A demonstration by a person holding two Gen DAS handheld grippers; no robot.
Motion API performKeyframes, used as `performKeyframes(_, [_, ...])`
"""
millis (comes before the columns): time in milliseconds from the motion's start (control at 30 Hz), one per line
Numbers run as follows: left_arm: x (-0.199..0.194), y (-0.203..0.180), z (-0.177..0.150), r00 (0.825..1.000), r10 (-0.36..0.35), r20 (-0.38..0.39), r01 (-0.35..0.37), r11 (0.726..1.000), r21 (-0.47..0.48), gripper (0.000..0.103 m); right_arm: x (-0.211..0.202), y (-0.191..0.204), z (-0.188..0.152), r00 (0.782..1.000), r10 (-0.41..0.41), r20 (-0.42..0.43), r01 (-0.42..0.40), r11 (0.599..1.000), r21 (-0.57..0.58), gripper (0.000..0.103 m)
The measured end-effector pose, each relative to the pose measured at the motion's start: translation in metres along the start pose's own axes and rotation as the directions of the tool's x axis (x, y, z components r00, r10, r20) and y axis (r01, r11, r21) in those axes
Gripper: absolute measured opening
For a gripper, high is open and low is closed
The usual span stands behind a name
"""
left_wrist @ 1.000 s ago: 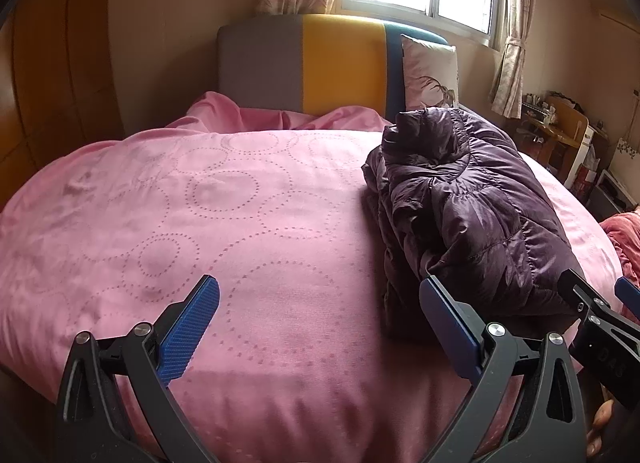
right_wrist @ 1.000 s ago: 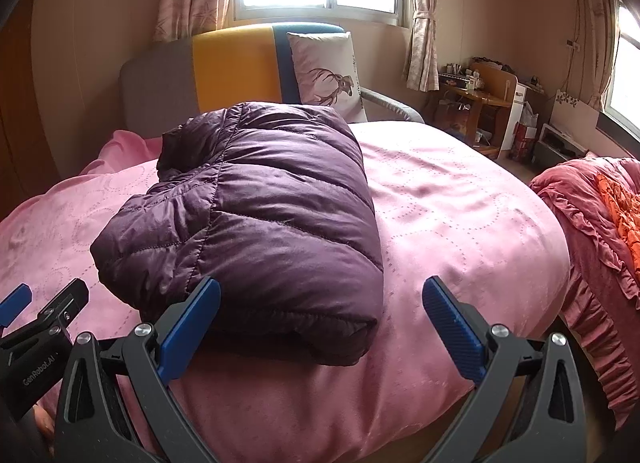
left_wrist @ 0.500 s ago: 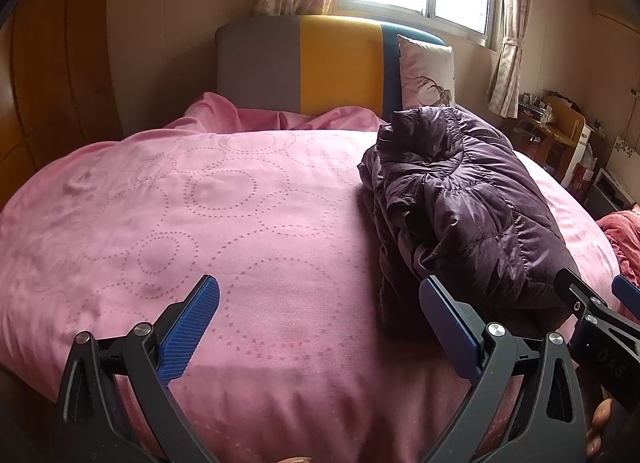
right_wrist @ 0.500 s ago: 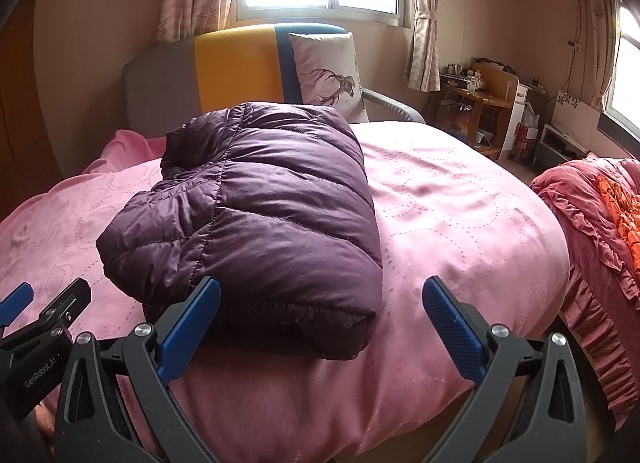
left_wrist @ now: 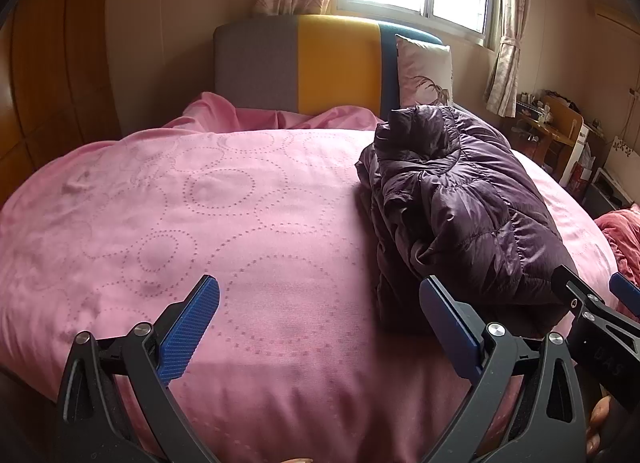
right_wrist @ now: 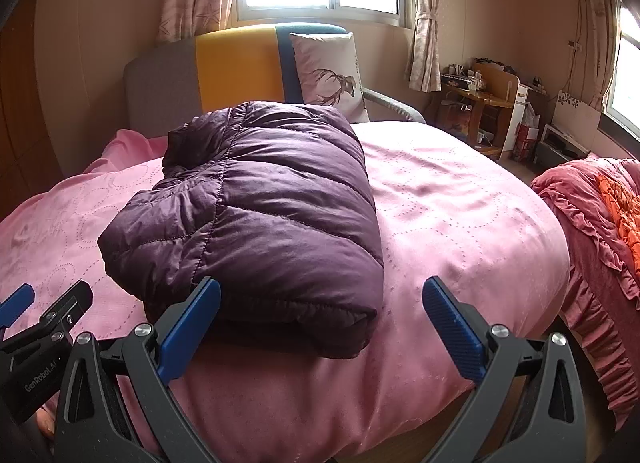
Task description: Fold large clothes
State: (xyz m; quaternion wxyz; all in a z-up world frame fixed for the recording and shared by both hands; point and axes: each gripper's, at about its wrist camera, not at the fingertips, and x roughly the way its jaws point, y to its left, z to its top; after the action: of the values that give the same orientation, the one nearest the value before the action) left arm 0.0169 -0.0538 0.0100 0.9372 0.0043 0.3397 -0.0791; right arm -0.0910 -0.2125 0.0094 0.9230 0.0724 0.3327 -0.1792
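A dark purple puffer jacket [right_wrist: 260, 199] lies folded into a thick bundle on the pink bed [right_wrist: 460, 199]. In the left wrist view the jacket [left_wrist: 460, 199] sits right of centre. My left gripper [left_wrist: 320, 323] is open and empty, hovering over the pink bedspread [left_wrist: 180, 203] just left of the jacket's near edge. My right gripper [right_wrist: 320, 319] is open and empty, just in front of the jacket's near right corner. Each gripper shows at the edge of the other's view.
A grey, yellow and blue headboard [right_wrist: 236, 67] and a deer-print pillow [right_wrist: 328, 75] stand at the far end. A wooden desk with clutter [right_wrist: 480, 103] is at the right wall. A red ruffled blanket [right_wrist: 592, 215] lies right of the bed.
Both grippers have drawn back slightly from the jacket and stayed open. The jacket has not moved.
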Motion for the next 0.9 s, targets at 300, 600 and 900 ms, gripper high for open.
performKeyframes(300, [-0.0035,-0.0012,-0.0007,1.0,-0.002,0.007,0.002,1.0,0.003,0.099,-0.0018,-0.0005,-0.0003,1.0,0.005,0.004,-0.005,1.0,-0.004,0.101])
performKeyframes(600, [-0.0048,0.0003,0.0002,1.0,-0.002,0.014,0.002,1.0,0.009,0.099,-0.0027,0.0005,-0.0008,1.0,0.004,0.004,-0.004,1.0,-0.003,0.101])
performKeyframes(900, [-0.0077,-0.0002,-0.0016,1.0,0.006,0.024,-0.007,1.0,0.019,0.099,-0.0024,0.0004,-0.0019,1.0,0.007,0.001,-0.007,1.0,-0.005,0.101])
